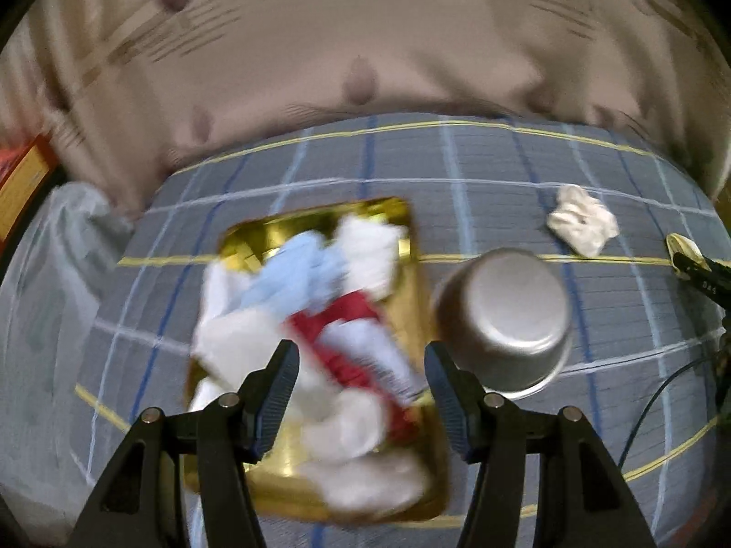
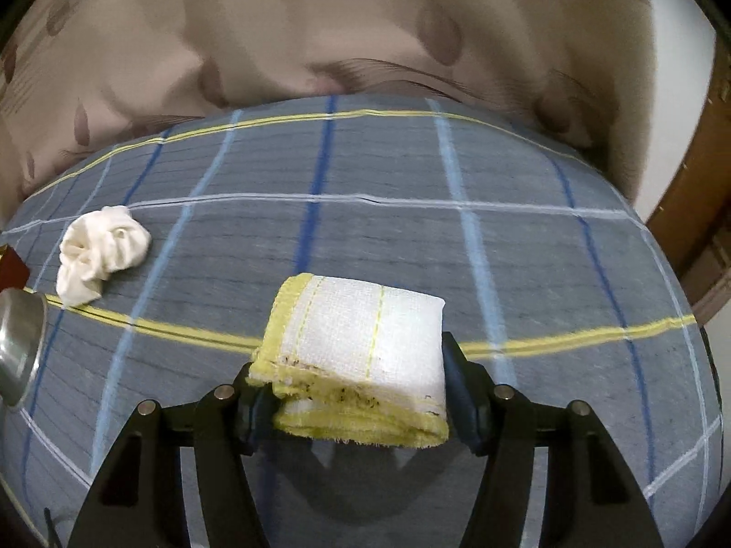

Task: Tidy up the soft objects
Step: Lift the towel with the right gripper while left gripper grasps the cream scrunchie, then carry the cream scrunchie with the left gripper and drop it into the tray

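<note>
The right gripper (image 2: 361, 392) pinches a folded white cloth with yellow edging (image 2: 365, 351) between its 2 fingers, lifted above the plaid bedsheet (image 2: 525, 251). The left gripper (image 1: 361, 383) hangs spread wide and empty over a gold tray (image 1: 413, 283) heaped with blurred white, blue and red cloths (image 1: 320, 301). An upturned steel pot (image 1: 507, 315) sits at the tray's 3 o'clock, and a crumpled white cloth (image 1: 582, 223) lies at the pot's 1 o'clock.

Lighting's pretty dim and warm indoors, and both fisheye views bend hard at the edges with black corners. The left wrist view is smeared with motion blur, especially the pile of white, blue and red cloths (image 1: 320, 319) in the shiny gold tray (image 1: 406, 283), which throws some glare. The right wrist view is way sharper, with the folded white-and-yellow towel (image 2: 361, 356) casting a soft shadow on the blue-grey plaid bedsheet (image 2: 525, 274) right under it.
</note>
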A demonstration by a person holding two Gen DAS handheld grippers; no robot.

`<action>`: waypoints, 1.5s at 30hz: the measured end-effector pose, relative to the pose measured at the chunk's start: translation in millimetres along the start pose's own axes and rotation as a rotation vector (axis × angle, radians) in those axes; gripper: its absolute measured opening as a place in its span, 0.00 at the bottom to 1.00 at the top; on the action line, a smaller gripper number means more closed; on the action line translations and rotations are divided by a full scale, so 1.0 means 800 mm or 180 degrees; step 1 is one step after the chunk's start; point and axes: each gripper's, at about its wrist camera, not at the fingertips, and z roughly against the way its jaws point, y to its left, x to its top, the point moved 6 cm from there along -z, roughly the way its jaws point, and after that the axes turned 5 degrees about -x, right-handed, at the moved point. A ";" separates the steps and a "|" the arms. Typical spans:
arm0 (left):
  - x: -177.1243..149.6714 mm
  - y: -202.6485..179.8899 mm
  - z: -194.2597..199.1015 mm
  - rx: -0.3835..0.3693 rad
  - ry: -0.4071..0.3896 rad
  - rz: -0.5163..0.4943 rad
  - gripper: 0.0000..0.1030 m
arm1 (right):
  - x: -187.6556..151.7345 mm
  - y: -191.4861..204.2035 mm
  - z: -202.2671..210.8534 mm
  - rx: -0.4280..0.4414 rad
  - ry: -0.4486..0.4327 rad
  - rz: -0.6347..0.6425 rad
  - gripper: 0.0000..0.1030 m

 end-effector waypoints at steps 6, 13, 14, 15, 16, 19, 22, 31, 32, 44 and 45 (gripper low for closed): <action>0.026 -0.070 -0.025 -0.0263 0.0046 -0.0317 0.57 | -0.010 -0.045 0.000 -0.0036 0.0007 -0.0117 0.58; 0.059 -0.145 -0.061 -0.0521 0.0014 -0.0572 0.57 | -0.010 -0.044 -0.002 -0.0034 0.0014 -0.0107 0.60; 0.062 -0.151 -0.066 -0.0569 0.0011 -0.0574 0.57 | -0.010 -0.045 -0.002 -0.0024 0.0015 -0.0115 0.60; 0.066 -0.159 -0.072 -0.0617 0.0016 -0.0582 0.57 | -0.010 -0.045 -0.003 -0.0006 0.0018 -0.0129 0.60; 0.070 -0.166 -0.080 -0.0645 0.0028 -0.0590 0.57 | -0.009 -0.043 -0.002 -0.0006 0.0020 -0.0127 0.61; 0.083 -0.193 -0.100 -0.0738 0.0064 -0.0674 0.57 | -0.009 -0.042 -0.003 -0.0007 0.0027 -0.0107 0.62; 0.094 -0.222 -0.122 -0.0878 0.0161 -0.0751 0.57 | -0.009 -0.041 -0.003 -0.0008 0.0028 -0.0101 0.62; 0.125 -0.267 -0.171 -0.0984 0.0288 -0.0701 0.57 | -0.009 -0.043 -0.005 0.0001 0.0036 -0.0093 0.64; 0.124 -0.267 -0.177 -0.0973 0.0328 -0.0659 0.57 | -0.009 -0.042 -0.005 0.0002 0.0036 -0.0093 0.64; 0.116 -0.258 -0.173 -0.1035 0.0289 -0.0457 0.11 | -0.009 -0.042 -0.005 -0.0019 0.0044 -0.0067 0.66; 0.115 -0.257 -0.171 -0.1039 0.0285 -0.0459 0.10 | -0.009 -0.042 -0.005 -0.0017 0.0044 -0.0068 0.66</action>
